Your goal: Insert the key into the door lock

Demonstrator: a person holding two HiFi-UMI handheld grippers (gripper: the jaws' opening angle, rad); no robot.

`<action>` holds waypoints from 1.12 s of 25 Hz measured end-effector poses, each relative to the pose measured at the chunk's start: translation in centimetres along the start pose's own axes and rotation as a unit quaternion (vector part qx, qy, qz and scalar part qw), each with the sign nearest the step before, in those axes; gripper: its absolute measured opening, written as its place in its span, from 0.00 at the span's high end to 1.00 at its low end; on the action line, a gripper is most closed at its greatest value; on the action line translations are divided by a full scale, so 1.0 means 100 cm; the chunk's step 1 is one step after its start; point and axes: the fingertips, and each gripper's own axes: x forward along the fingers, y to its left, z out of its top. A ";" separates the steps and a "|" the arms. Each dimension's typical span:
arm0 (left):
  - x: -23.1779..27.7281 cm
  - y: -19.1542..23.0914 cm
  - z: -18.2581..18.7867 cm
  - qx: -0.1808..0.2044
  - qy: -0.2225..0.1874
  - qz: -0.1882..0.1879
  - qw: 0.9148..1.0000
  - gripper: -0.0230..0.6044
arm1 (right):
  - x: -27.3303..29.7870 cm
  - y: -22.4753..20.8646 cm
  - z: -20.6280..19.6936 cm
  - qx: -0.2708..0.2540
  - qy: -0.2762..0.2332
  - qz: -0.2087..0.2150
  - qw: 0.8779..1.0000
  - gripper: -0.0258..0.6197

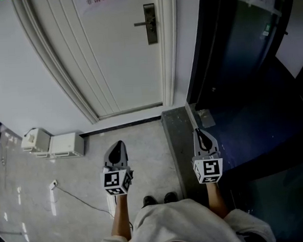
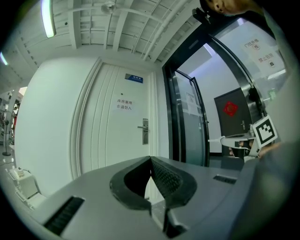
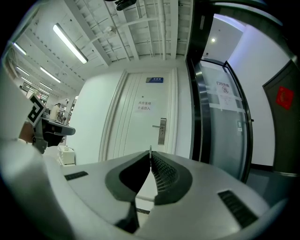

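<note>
A white door [image 1: 112, 59] stands ahead, some way off. Its metal lock plate with a lever handle [image 1: 150, 23] shows in all views, small in the left gripper view [image 2: 145, 131] and the right gripper view [image 3: 162, 131]. My right gripper [image 1: 197, 132] is held level and shut on the key [image 3: 150, 149], a thin metal sliver poking out between the pad tips [image 3: 150, 154]. It points roughly at the lock from a distance. My left gripper [image 1: 118, 144] is level beside it, its pads [image 2: 150, 159] shut with nothing between them.
Two white boxes [image 1: 53, 144] sit on the floor by the left wall, with a cable [image 1: 79, 196] trailing from them. A dark glass door and frame [image 1: 241, 87] stand to the right of the white door. A paper notice [image 2: 124, 104] hangs on the door.
</note>
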 end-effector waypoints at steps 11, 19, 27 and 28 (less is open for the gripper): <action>0.029 -0.019 -0.012 -0.003 0.015 0.002 1.000 0.93 | 0.021 -0.024 -0.016 0.005 0.011 0.010 1.000 0.91; 0.100 0.011 -0.018 -0.011 0.014 -0.001 1.000 0.93 | 0.097 -0.031 -0.019 -0.004 0.007 0.013 1.000 0.91; 0.219 0.062 0.002 -0.017 0.002 -0.030 0.999 0.93 | 0.213 -0.042 -0.004 -0.012 0.014 -0.006 1.000 0.91; 0.233 0.070 0.006 -0.018 0.001 -0.033 0.999 0.93 | 0.229 -0.042 0.001 -0.013 0.015 -0.008 1.000 0.91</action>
